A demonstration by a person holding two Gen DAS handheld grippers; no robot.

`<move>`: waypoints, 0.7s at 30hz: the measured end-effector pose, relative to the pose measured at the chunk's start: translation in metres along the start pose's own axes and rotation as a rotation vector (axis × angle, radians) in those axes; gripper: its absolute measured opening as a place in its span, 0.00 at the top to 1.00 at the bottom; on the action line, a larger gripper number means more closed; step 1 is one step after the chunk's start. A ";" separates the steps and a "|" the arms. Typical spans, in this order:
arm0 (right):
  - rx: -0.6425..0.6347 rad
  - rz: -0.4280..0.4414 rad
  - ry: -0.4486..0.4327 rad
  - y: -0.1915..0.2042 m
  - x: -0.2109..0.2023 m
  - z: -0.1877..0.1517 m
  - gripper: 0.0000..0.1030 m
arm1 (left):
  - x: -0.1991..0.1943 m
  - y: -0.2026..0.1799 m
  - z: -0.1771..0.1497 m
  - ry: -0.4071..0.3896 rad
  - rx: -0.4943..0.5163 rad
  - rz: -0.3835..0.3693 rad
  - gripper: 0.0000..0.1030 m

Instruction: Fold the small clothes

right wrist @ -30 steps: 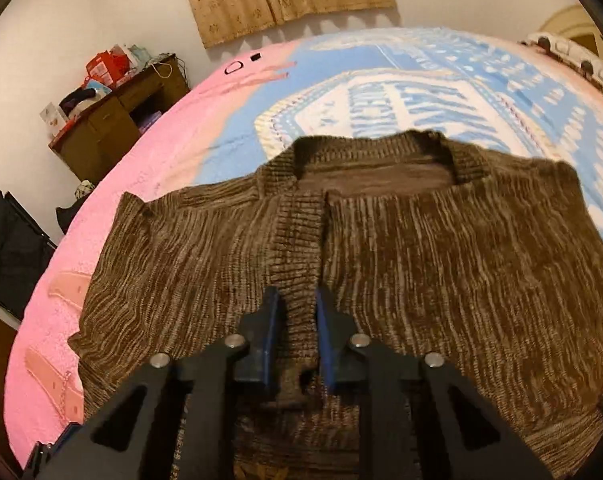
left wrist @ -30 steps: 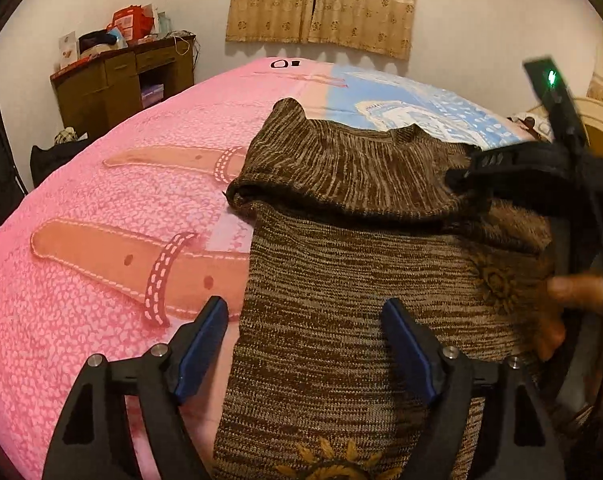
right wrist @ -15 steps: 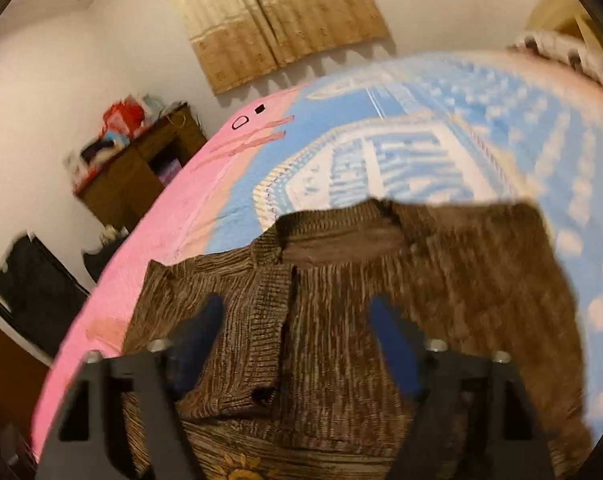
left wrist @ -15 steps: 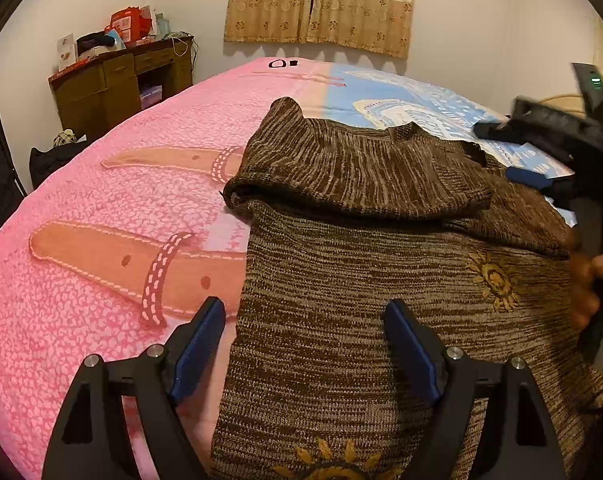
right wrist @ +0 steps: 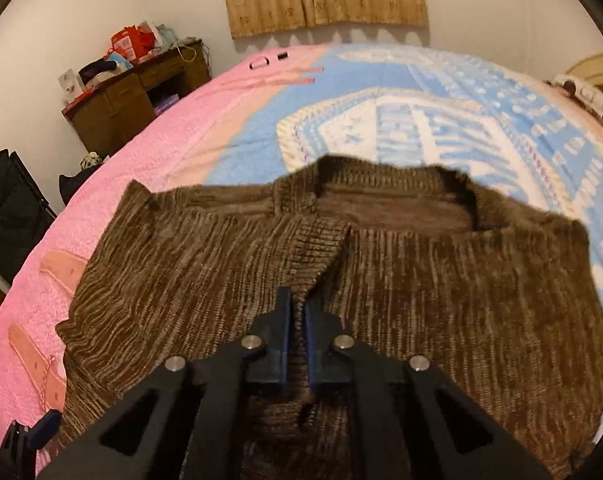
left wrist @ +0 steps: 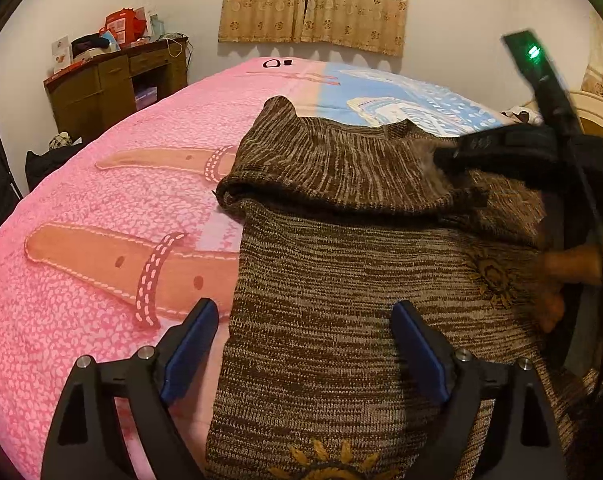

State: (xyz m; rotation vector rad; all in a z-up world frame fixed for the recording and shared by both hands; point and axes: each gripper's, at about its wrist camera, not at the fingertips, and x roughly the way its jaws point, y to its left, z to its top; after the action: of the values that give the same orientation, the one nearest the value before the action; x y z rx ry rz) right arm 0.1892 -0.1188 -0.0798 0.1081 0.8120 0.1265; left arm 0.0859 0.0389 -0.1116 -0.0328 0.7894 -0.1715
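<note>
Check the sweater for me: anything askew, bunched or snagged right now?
Nothing damaged. The sweater lies partly folded on the bed, sleeves folded across its upper part. The left sleeve's end bulges loosely at the sweater's left edge. The right gripper is shut on the ribbed cuffs; the left gripper is open above the lower body.

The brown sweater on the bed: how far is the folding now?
Done: the sleeves of the brown sweater already lie folded across its chest. In hand: the right gripper is shut on a ribbed sleeve cuff at the middle, while the left gripper hangs open over the lower body. Left: the body is not yet folded up.
</note>
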 end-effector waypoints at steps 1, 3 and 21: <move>-0.012 0.002 -0.024 0.002 -0.007 0.003 0.92 | 0.000 0.000 0.000 0.000 0.000 0.000 0.14; -0.030 0.008 -0.062 0.004 -0.021 0.010 0.93 | 0.000 0.000 0.000 0.000 0.001 0.001 0.13; 0.063 -0.181 -0.197 -0.057 -0.058 0.002 0.41 | -0.001 0.001 0.000 0.001 0.007 0.005 0.13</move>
State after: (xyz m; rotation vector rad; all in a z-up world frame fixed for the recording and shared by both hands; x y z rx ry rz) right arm 0.1556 -0.1843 -0.0450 0.1046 0.6259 -0.0796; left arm 0.0856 0.0403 -0.1112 -0.0242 0.7899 -0.1694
